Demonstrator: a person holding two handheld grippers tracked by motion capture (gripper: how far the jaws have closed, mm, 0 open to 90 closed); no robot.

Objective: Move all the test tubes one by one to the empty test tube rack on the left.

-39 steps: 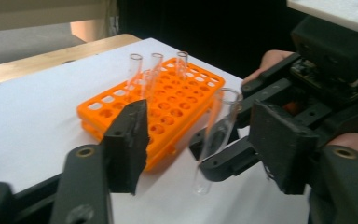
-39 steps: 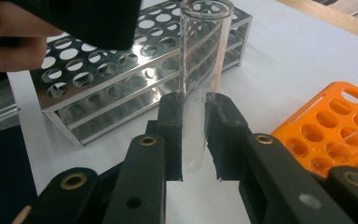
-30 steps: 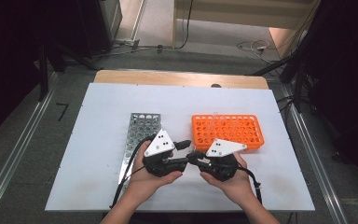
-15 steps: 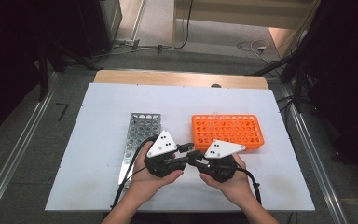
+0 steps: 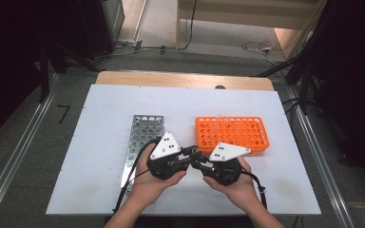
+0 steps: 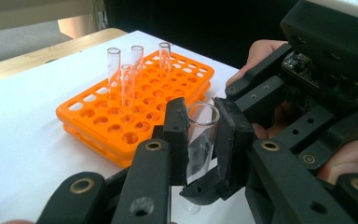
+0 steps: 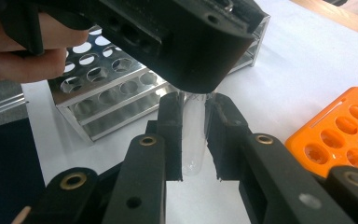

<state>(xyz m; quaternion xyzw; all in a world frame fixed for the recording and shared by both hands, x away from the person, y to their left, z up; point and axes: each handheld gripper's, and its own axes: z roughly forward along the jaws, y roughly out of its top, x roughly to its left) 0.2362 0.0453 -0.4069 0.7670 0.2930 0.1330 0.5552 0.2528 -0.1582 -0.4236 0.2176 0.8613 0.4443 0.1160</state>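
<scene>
Nothing has shifted since before: my left gripper (image 6: 198, 140) and right gripper (image 7: 195, 135) both clamp 1 glass tube (image 6: 200, 135) between them.

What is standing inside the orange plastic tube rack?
Four clear glass test tubes stand upright in holes near one end of the orange plastic tube rack; the other visible holes look empty. The right gripper and a hand hide its far corner.

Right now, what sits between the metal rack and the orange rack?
In the high view, both tongs meet over the gap between the metal rack and the orange rack, sharing a glass tube. Beneath them lies white table.
</scene>
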